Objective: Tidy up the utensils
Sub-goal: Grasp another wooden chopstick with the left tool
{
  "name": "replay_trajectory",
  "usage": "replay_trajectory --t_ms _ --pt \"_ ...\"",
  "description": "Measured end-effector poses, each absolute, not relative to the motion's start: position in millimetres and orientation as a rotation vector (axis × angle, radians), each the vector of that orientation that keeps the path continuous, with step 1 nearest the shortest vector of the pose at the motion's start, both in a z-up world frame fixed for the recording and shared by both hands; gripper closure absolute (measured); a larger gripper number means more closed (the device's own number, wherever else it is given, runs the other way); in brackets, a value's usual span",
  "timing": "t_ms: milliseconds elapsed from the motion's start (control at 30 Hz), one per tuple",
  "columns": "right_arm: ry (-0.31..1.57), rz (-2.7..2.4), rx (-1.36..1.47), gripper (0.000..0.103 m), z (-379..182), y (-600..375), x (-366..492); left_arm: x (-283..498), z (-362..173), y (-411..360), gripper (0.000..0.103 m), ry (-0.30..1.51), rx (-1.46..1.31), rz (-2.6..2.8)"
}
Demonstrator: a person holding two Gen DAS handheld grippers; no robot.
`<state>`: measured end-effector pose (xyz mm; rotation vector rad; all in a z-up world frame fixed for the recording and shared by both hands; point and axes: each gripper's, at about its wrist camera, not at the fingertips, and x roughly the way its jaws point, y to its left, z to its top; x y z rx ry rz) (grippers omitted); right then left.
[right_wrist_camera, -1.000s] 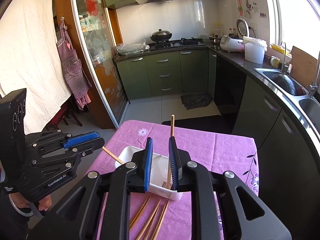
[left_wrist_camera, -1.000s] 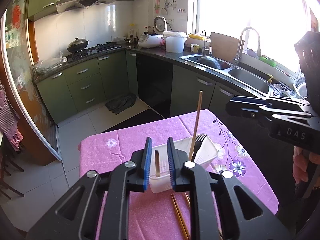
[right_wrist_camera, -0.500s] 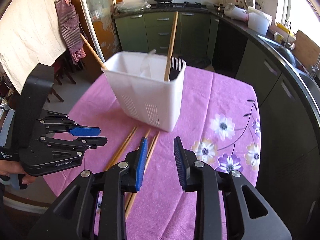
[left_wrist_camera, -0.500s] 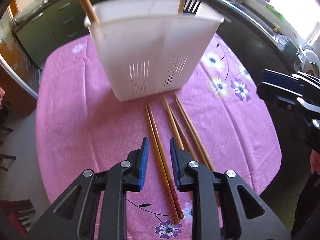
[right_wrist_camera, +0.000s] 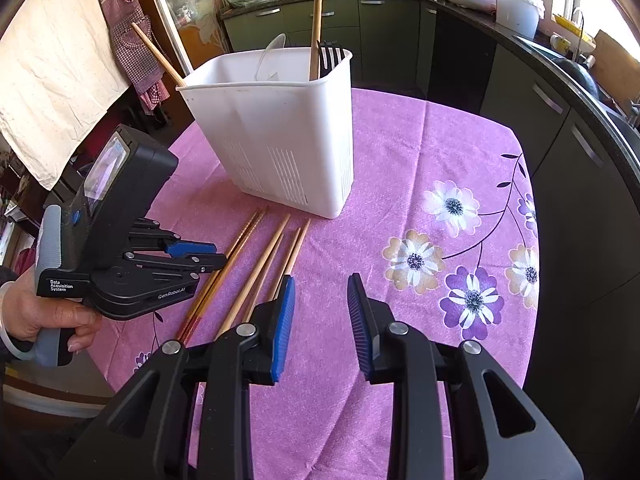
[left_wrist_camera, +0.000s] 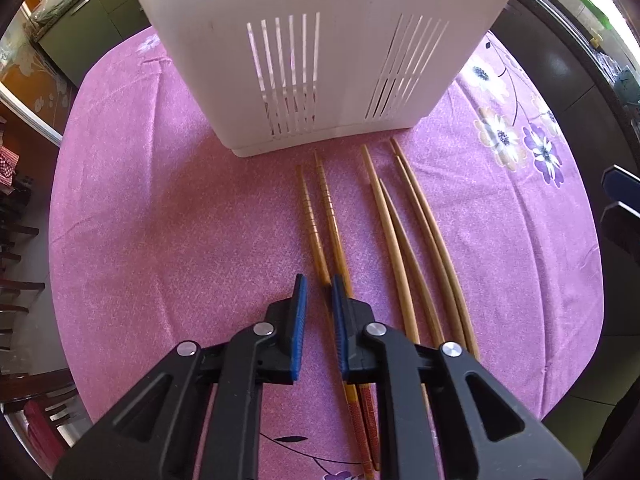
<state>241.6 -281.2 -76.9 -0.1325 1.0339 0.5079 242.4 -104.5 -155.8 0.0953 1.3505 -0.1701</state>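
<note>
A second ago my left gripper (left_wrist_camera: pixel 319 292) was raised, level with the rim of the white holder (left_wrist_camera: pixel 320 52); since then I've dropped it to the pink cloth (left_wrist_camera: pixel 160 220), jaws a narrow gap apart over the ridged chopstick pair (left_wrist_camera: pixel 326 216), one stick between the pads. My right gripper (right_wrist_camera: pixel 320 292) also came down, and its jaws have spread wide, the plain chopsticks (right_wrist_camera: pixel 260 268) just left of them.

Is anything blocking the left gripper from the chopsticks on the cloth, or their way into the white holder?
Nothing visible does. The left gripper is low over the leftmost chopsticks, and only bare tablecloth lies before the white holder.
</note>
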Motion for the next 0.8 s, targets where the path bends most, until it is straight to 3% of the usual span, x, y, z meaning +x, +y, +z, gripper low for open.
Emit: replay_trajectory --t_ms 533,800 --pt "1.053 0.514 -0.121 0.075 -85.4 -288.1 237.2 246.2 -158.1 -106.7 0.097 1.363 0.086 -0.164" --pt "1.128 0.526 -0.129 0.074 -108.4 -275.7 241.7 220.1 -125.9 -85.2 0.097 1.266 0.058 -0.192"
